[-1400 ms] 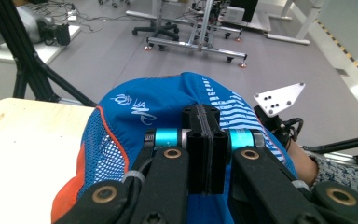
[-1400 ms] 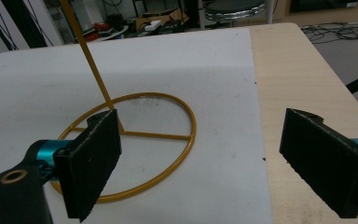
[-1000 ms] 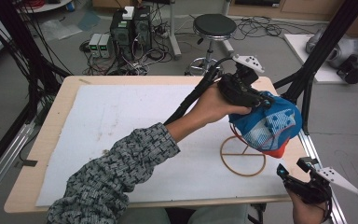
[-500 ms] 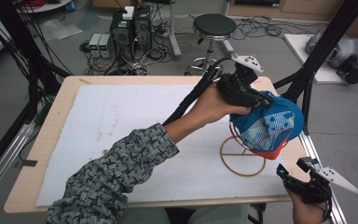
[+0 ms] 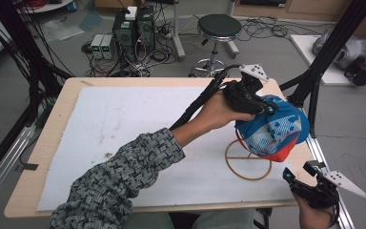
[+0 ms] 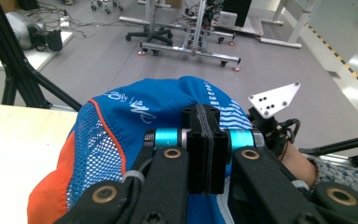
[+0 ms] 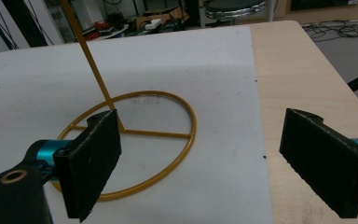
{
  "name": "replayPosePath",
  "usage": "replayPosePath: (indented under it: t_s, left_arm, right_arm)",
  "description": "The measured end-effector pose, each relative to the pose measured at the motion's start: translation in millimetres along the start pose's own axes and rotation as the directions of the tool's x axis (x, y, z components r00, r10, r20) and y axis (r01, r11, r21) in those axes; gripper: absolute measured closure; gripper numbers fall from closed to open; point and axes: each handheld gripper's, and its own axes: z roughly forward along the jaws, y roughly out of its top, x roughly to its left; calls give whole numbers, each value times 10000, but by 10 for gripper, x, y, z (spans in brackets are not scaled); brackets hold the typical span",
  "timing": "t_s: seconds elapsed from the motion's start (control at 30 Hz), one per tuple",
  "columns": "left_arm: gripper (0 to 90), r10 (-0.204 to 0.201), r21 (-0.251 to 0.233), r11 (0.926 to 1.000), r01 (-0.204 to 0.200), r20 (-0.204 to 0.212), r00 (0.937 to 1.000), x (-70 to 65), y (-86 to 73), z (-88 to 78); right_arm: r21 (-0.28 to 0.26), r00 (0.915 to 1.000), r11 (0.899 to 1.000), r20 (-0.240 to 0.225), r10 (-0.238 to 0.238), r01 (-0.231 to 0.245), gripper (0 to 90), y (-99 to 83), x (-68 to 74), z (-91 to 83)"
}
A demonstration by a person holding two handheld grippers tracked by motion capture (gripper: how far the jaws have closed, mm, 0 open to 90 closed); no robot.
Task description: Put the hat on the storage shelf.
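Left claw (image 5: 262, 107) clamped on blue cap (image 5: 272, 129) atop gold wire stand (image 5: 248, 164); right claw (image 7: 200, 163) wide apart, empty, beside stand's ring.

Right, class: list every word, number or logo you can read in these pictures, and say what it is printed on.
White script on the crown of the blue and orange mesh cap: a signature-like scrawl, not legible.
White capital letters along the cap's seam near the closed left tongs: too small and cut off to read.
Golden wire hat stand, white table cover: no text.
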Motion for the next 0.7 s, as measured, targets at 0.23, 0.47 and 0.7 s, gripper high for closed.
replayPosePath:
  t_s: [0.23, 0.47, 0.7]
  left_arm:
    - [890, 98, -205, 9997, -96, 57, 9999, 38, -53, 21]
    - [879, 292, -191, 9994, -290, 74, 9995, 49, -64, 29]
    - [763, 487, -43, 9988, -487, 21, 9988, 36, -79, 68]
  right_arm:
    - [8, 10000, 10000, -18, -55, 55, 115, 0, -6, 4]
    - [-23, 10000, 10000, -23, -4, 4, 115, -2, -8, 2]
    - [-14, 10000, 10000, -26, -28, 28, 116, -2, -7, 3]
